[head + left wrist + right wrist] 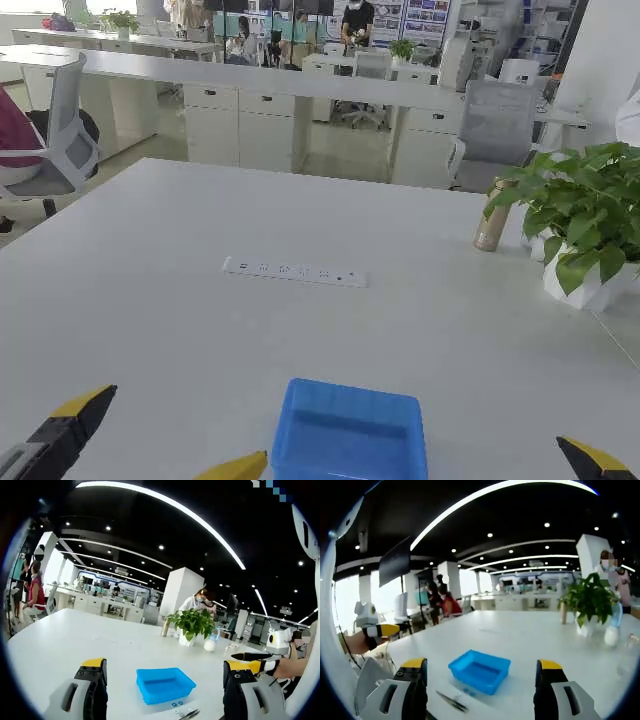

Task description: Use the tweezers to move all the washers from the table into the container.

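Left tongs [166, 664] stand nearest, at the bottom of the left gripper view, their yellow-tipped jaws wide apart with nothing between them. Just right of centre, near that view's lower edge, the washers [177, 707] lie in a small cluster on the white counter [60, 640]. The tweezers [190, 714] are just beside them at the very bottom. Both sit close to the near side of the blue container [165, 684], which rests open-topped in the lower middle; I cannot tell whether anything is in it. Further right, the right tongs [481, 664] have their jaws spread and empty too, aimed at the same container.

The tweezers look like thin, springy metal lying flat, and are probably slippery. They seem best pinched across both arms around mid-length, so that closing the tongs also closes the tips. The washers look tiny, flat and light. They may skate on the smooth counter or pop out of the tips, so gentle pressure on an edge seems wise.
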The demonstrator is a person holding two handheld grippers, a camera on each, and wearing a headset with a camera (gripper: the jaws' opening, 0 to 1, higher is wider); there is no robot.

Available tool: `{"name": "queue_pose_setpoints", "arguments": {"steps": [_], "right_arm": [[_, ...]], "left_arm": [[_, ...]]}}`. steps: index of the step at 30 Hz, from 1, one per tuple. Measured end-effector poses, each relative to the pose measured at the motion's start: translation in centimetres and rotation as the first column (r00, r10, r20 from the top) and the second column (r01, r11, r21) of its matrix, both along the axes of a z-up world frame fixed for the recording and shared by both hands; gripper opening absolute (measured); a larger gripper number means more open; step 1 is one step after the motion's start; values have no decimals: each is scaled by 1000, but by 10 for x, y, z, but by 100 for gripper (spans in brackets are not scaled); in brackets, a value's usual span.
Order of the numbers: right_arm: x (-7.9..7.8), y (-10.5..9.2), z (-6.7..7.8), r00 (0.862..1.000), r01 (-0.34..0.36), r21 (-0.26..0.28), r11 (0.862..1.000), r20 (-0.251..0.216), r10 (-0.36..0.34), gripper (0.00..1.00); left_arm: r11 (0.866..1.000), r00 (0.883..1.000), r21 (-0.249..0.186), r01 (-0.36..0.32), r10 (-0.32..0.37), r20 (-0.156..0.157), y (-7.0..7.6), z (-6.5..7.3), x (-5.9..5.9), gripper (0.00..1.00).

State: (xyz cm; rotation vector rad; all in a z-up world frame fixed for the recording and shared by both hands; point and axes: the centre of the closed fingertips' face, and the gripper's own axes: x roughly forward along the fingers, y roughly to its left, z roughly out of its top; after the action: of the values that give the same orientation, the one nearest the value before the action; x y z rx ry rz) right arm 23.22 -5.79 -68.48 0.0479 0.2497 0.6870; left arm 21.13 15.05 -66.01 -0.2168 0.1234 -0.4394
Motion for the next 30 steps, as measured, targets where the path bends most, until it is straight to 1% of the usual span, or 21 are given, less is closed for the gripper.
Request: {"name": "queue_pose_setpoints", "arguments": {"steps": [6, 12, 16, 21, 26, 30], "right_arm": [[2, 5, 1, 1000, -20, 8, 1000, -1, 20, 87], [4, 9, 3, 999, -45, 3, 999, 5, 45, 87], [5, 8, 4, 999, -45, 4, 999, 8, 44, 87], [5, 6, 1, 999, -44, -3, 999, -1, 44, 87], [3, 3, 1, 999, -33, -4, 999, -1, 33, 87], [2, 0, 1, 1000, -25, -8, 1000, -3, 25, 87]], "left_arm": [[1000, 1000, 9, -25, 25, -2, 6, 0, -2, 99], [999, 999, -13, -51, 51, 2, 11, 2, -4, 99], [998, 998, -5, -56, 56, 0, 11, 1, -4, 99], [999, 999, -6, -54, 54, -3, 9, 0, -4, 99], [999, 999, -6, -47, 46, -10, 7, -2, -2, 99], [999, 999, -6, -40, 39, -9, 4, -1, -1, 99]]}}
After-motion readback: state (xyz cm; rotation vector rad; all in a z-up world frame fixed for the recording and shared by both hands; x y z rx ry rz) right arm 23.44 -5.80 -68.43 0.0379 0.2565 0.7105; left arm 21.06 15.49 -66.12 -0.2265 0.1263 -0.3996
